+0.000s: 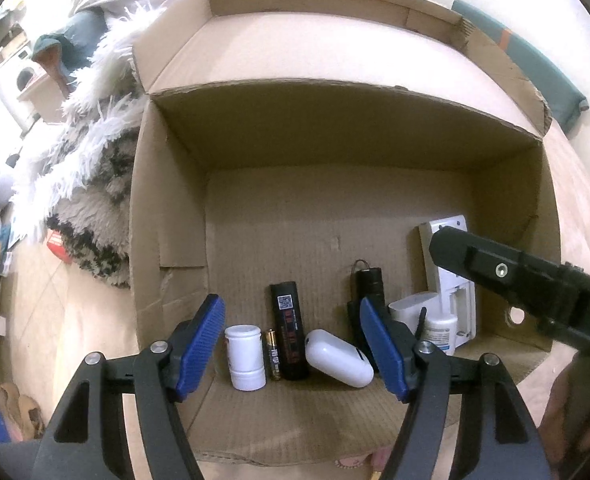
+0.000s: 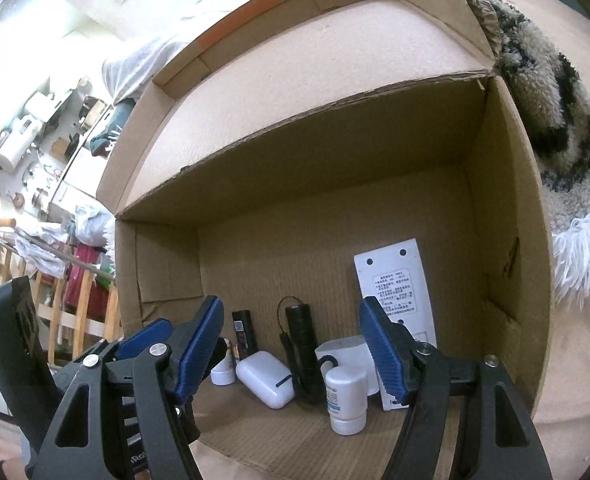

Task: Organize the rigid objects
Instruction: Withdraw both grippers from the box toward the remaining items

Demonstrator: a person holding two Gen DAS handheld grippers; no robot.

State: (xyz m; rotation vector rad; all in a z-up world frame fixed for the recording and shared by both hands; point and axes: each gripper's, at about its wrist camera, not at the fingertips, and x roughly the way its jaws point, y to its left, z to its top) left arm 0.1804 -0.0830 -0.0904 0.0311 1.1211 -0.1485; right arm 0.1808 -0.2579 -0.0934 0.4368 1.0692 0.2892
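Note:
An open cardboard box (image 1: 175,208) lies on its side; it also shows in the right wrist view (image 2: 507,240). Along its near edge stand a white jar (image 1: 245,358), an AA battery (image 1: 274,354), a black battery pack (image 1: 289,332), a white case (image 1: 339,358), a black flashlight (image 1: 369,284), a white mug-like piece (image 1: 413,306), a small white bottle (image 2: 347,400) and a white remote (image 2: 395,284). My left gripper (image 1: 293,344) is open and empty above the jar, battery and case. My right gripper (image 2: 291,348) is open and empty over the flashlight and case (image 2: 265,378).
A shaggy white, grey and black rug (image 1: 91,184) lies left of the box and shows at the right in the right wrist view (image 2: 555,120). A red item (image 1: 57,242) lies by the rug. Wooden furniture and shelves with clutter (image 2: 35,132) stand beyond. The right gripper's body (image 1: 527,280) crosses the box's right side.

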